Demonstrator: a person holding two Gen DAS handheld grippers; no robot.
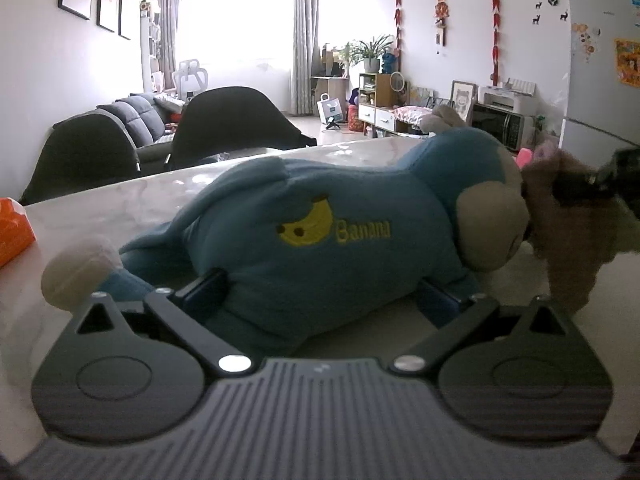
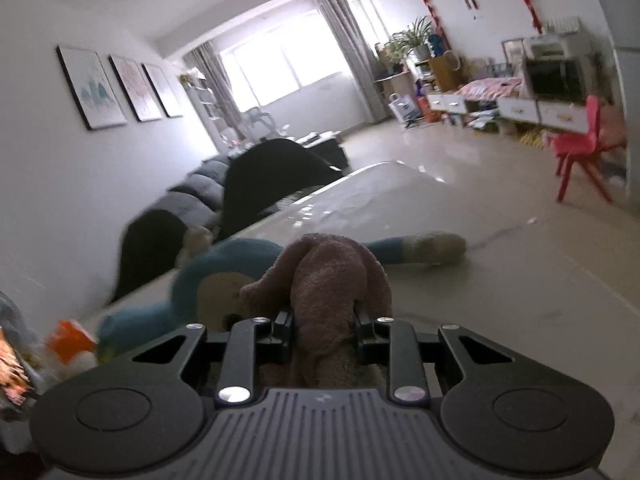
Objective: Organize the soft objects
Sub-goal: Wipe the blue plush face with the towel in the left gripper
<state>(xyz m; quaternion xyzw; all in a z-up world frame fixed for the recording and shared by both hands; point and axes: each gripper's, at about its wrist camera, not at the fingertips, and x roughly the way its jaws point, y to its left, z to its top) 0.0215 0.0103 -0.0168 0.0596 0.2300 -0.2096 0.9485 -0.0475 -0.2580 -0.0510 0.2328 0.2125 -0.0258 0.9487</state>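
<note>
A blue monkey plush (image 1: 320, 216) with a yellow banana and the word "Banana" on its belly lies on its side on the pale table (image 1: 132, 200). My left gripper (image 1: 320, 292) has its jaws wide around the plush's body, and the pads dent the fabric on both sides. A brown plush toy (image 2: 332, 276) is clamped in my right gripper (image 2: 324, 320) and hangs just above the table. It touches the monkey's tan face (image 2: 216, 292). In the left wrist view the brown plush toy (image 1: 568, 232) shows at the right, beside the monkey's head.
An orange object (image 1: 12, 228) sits at the table's left edge. Two dark chairs (image 1: 236, 120) stand behind the far edge, with a grey sofa (image 1: 136, 116) beyond. A pink child's chair (image 2: 580, 148) stands on the floor to the right.
</note>
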